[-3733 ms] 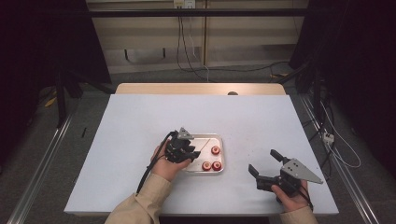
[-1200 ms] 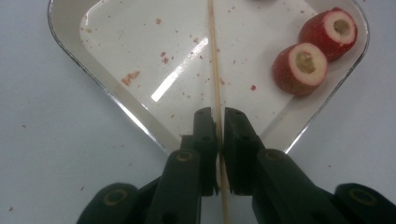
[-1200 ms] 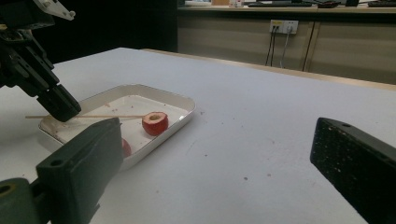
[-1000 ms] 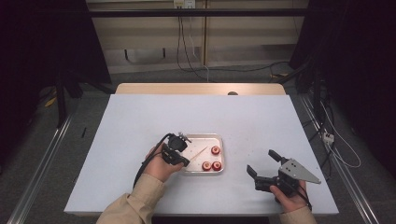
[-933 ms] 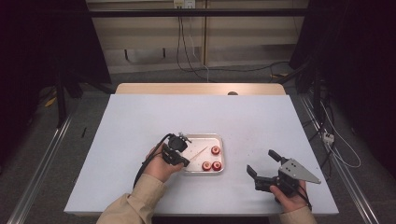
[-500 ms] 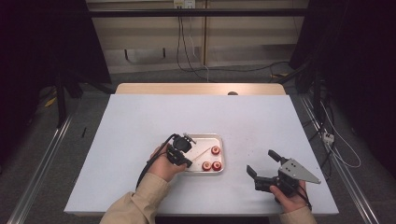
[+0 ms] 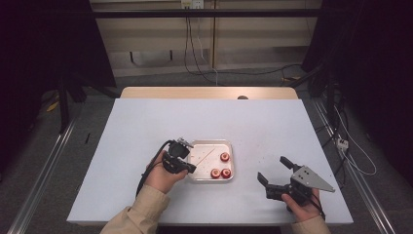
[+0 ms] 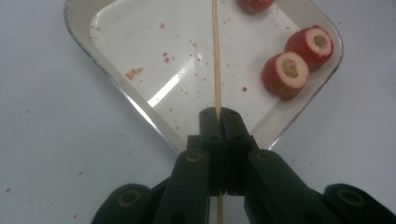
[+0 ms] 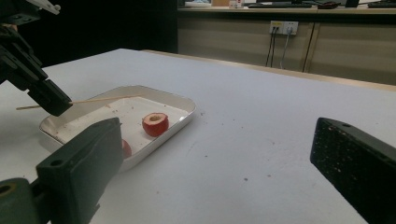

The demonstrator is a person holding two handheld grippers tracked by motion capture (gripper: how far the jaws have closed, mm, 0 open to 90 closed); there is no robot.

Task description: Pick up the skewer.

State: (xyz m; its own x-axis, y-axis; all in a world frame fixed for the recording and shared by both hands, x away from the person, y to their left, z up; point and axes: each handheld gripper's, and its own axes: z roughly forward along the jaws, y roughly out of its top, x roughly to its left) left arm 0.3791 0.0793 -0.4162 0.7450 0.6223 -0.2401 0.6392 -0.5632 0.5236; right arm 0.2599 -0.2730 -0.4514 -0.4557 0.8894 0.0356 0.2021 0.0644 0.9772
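My left gripper [image 8: 218, 115] is shut on a thin wooden skewer [image 8: 215, 56], which points out over the white tray [image 8: 116, 79]. In the high view this gripper [image 7: 191, 168] sits at the tray's [image 7: 209, 142] left end, with the skewer [image 7: 207, 155] slanting across the tray. Three red cored fruit pieces lie in the tray; two of them [image 8: 286, 74] [image 8: 313, 44] are side by side and one [image 7: 224, 156] is apart. My right gripper [image 7: 272, 168] rests open on the table right of the tray, nothing between its jaws. In its own view the gripper [image 9: 215, 144] faces the tray [image 9: 187, 109] and one fruit piece [image 9: 155, 123].
Red crumbs speckle the white table [image 7: 146, 122] around the tray and the tray's floor. A wooden strip [image 7: 209, 92] runs along the table's far edge. Cables [image 7: 341, 141] lie on the floor at the right.
In the last half second my left gripper has shifted slightly left, back toward the tray's left end, with the skewer still held. The right gripper has stayed put.
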